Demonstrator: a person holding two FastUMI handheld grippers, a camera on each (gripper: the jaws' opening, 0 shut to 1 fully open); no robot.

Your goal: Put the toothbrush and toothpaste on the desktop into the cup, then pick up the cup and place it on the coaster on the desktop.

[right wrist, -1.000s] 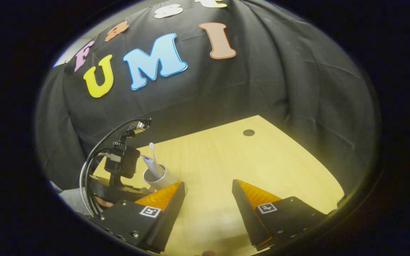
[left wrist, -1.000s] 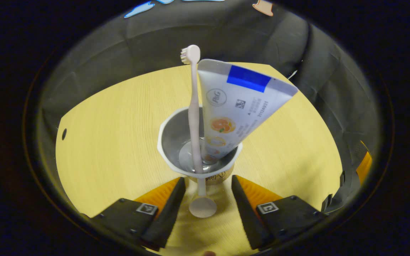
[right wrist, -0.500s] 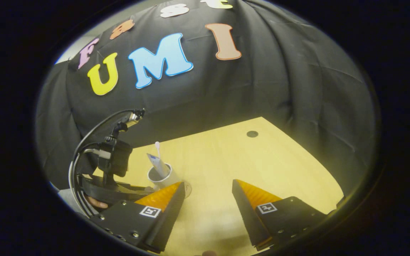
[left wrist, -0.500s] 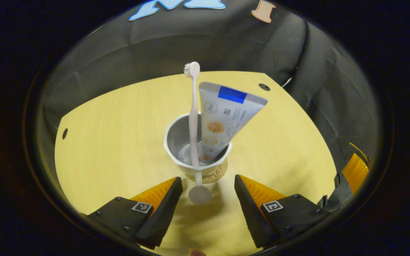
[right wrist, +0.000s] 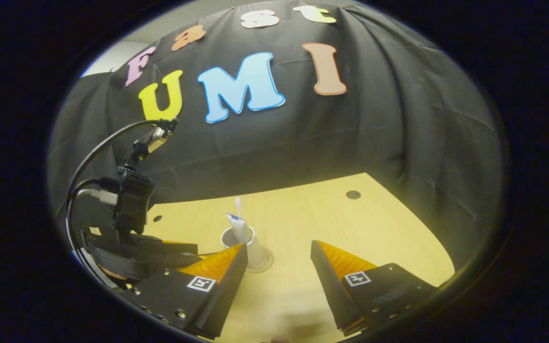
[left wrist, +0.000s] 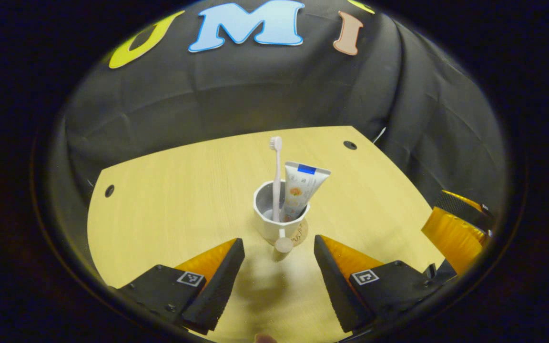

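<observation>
A white cup stands upright on a round coaster on the yellow desktop, its handle toward me. Inside it lean a pale toothbrush, head up, and a white toothpaste tube with a blue band. My left gripper is open just short of the cup and touches nothing. In the right gripper view the cup sits on the coaster past the left finger, with the toothbrush and the tube sticking out. My right gripper is open and holds nothing.
The black cloth wall rises close behind the desktop's far edge. Small dark holes mark the desktop's corners. The other gripper sits at the right edge of the left gripper view. In the right gripper view, the left gripper's body and cable stand at left.
My left gripper has drawn back and up from the cup, which now looks smaller and farther off. The right gripper has lifted slightly. The cup stays on the coaster.
</observation>
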